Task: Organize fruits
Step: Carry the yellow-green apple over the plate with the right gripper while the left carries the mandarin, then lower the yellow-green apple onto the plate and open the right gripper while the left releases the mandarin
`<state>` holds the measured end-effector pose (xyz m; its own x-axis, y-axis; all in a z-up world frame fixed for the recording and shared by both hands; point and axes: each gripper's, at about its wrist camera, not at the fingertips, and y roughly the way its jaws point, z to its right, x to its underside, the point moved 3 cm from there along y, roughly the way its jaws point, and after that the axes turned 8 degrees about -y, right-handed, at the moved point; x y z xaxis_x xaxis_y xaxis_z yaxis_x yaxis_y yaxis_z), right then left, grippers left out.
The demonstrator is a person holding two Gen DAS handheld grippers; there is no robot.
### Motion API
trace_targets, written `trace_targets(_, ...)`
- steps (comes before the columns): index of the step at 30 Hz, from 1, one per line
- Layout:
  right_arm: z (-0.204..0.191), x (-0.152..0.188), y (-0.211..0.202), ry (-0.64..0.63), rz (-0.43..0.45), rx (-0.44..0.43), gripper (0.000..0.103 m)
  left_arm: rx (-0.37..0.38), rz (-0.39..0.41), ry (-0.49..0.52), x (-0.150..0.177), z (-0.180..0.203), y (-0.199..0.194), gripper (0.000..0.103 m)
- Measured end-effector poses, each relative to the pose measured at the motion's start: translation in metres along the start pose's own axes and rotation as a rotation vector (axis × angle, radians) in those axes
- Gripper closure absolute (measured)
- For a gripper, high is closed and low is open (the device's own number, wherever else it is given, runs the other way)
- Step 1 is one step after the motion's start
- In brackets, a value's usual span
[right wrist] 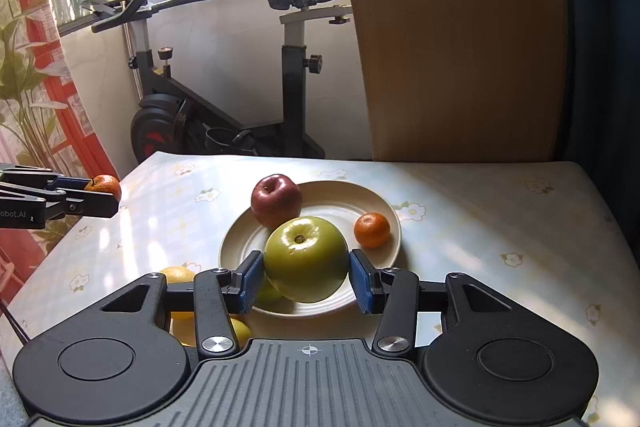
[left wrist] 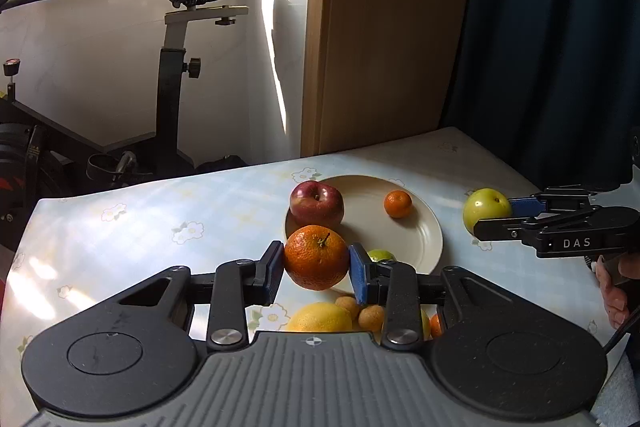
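Note:
My left gripper (left wrist: 317, 269) is shut on an orange (left wrist: 317, 257) and holds it above the table, just in front of the cream plate (left wrist: 416, 239). A green apple (right wrist: 306, 259) sits clamped between the blue pads of my right gripper (right wrist: 306, 281), lifted over the plate's (right wrist: 332, 199) near side. On the plate rest a red apple (left wrist: 317, 205) (right wrist: 276, 201) and a small mandarin (left wrist: 397, 203) (right wrist: 372, 229). Each gripper shows in the other's view: the right one with the green apple (left wrist: 486, 211) at the right edge, the left one with the orange (right wrist: 105, 185) at the left edge.
Below the grippers lie a lemon (left wrist: 320, 317), small brown fruits (left wrist: 370, 317) and a green fruit (left wrist: 380, 255) by the plate's near rim. The table (left wrist: 140, 227) has a pale floral cloth. An exercise bike (right wrist: 224, 75) stands beyond its far edge, a wooden panel (right wrist: 452, 39) behind.

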<state>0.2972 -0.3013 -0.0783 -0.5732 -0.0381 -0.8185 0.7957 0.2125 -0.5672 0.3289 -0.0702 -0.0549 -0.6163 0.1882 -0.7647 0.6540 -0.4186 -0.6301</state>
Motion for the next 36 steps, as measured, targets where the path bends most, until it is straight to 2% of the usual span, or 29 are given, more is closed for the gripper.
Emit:
trace_targets(6, 0.026, -0.005, 0.044, 0.010, -0.083, 0.023, 0.060, 0.044, -0.077, -0.053, -0.020, 0.000, 0.055, 0.066)
trace_targets(12, 0.033, 0.004, 0.085, 0.010, -0.176, 0.009, 0.060, 0.060, -0.170, -0.125, -0.016, -0.011, 0.111, 0.066)
trace_targets(17, 0.036, 0.002, 0.108, 0.008, -0.212, -0.005, 0.060, 0.062, -0.223, -0.112, -0.014, -0.013, 0.144, 0.066)
trace_targets(25, 0.030, -0.009, 0.137, -0.062, -0.267, -0.012, 0.060, 0.076, -0.266, -0.075, -0.006, -0.011, 0.166, 0.066)
trace_targets(33, 0.024, -0.018, 0.157, -0.068, -0.244, 0.005, 0.060, 0.060, -0.273, -0.089, -0.004, -0.018, 0.174, 0.066)
trace_targets(36, 0.025, -0.019, 0.159, -0.046, -0.236, 0.007, 0.060, 0.076, -0.271, -0.108, -0.005, -0.021, 0.171, 0.065)
